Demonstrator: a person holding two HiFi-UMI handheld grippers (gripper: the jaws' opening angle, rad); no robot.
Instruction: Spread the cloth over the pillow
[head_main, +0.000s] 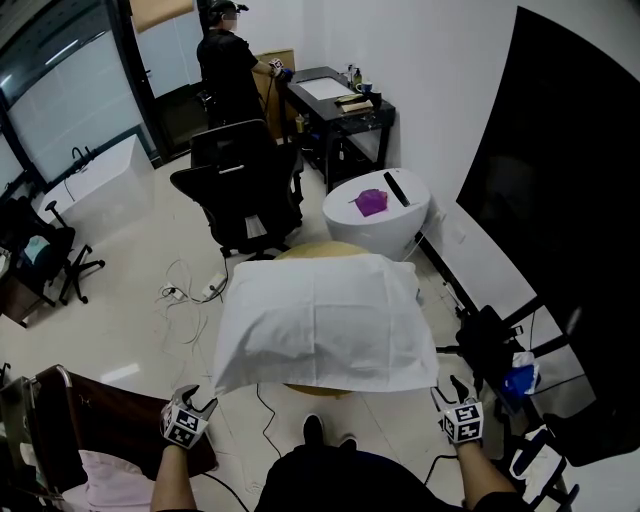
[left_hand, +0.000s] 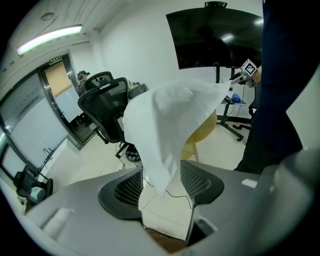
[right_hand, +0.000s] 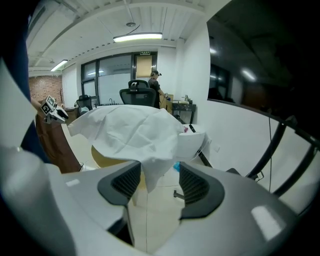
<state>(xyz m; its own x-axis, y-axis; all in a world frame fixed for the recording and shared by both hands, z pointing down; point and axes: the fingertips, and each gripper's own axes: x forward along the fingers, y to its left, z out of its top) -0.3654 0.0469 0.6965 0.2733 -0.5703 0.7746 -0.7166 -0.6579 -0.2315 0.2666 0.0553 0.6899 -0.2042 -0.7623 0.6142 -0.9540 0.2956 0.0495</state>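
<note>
Head view | cloth (head_main: 320, 320) over stool (head_main: 318, 248); chair (head_main: 240, 170), table (head_main: 345, 215) beyond | left gripper (head_main: 200, 402), right gripper (head_main: 447, 388): jaws open round corners

Left gripper (head_main: 203, 404) and right gripper (head_main: 447, 392) held low at either side, angled forward and down; both pairs of jaws wide apart.

- No word, brand or number can be read in any view.
- The small green sign (left_hand: 56, 61) is too blurred to read.
</note>
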